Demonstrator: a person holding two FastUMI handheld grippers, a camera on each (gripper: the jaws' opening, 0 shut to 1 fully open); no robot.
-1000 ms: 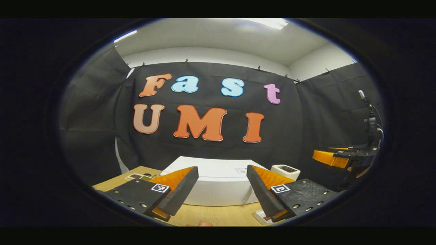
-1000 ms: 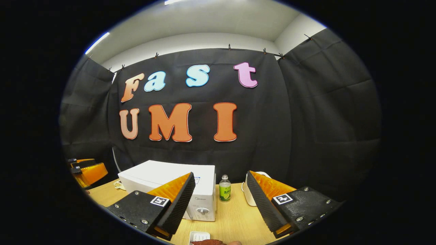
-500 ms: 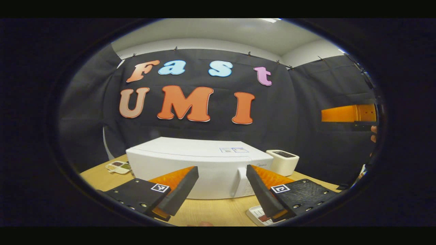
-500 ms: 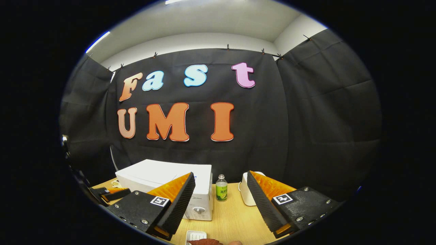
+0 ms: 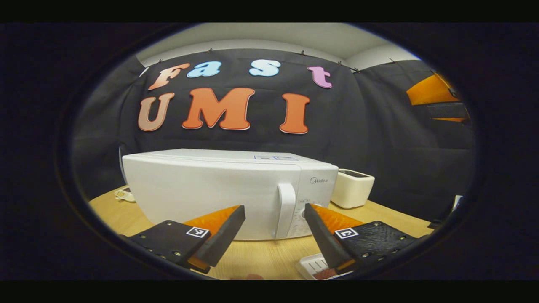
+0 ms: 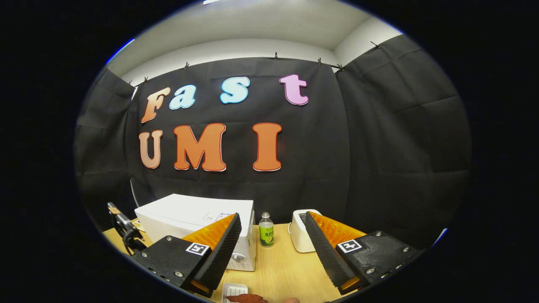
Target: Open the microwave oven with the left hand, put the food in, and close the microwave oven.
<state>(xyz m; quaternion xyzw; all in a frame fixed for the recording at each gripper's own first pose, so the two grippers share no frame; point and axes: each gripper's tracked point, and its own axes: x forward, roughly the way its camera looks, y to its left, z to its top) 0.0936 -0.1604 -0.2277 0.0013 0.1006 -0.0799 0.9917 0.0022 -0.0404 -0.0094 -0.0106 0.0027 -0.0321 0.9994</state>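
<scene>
The white microwave (image 5: 202, 189) stands shut on the wooden table, its upright door handle (image 5: 285, 210) facing me. My left gripper (image 5: 274, 207) is open a short way in front of that handle, touching nothing. A white tray (image 5: 313, 266) with reddish-brown food lies on the table below my left gripper's right finger. In the right gripper view the microwave (image 6: 189, 214) sits lower left and the food tray (image 6: 236, 290) at the bottom edge. My right gripper (image 6: 273, 214) is open and holds nothing, well above the table; it appears again as the right gripper (image 5: 438, 99) high at the right.
A small green-labelled bottle (image 6: 265, 229) and a white box-shaped appliance (image 6: 301, 235) stand right of the microwave. The same appliance (image 5: 353, 187) shows beside the microwave's control panel. A small dish (image 5: 125, 193) lies left of the microwave.
My left gripper has dropped and moved closer to the microwave, so the door and handle now face it. The right gripper has drifted slightly and stays open.
</scene>
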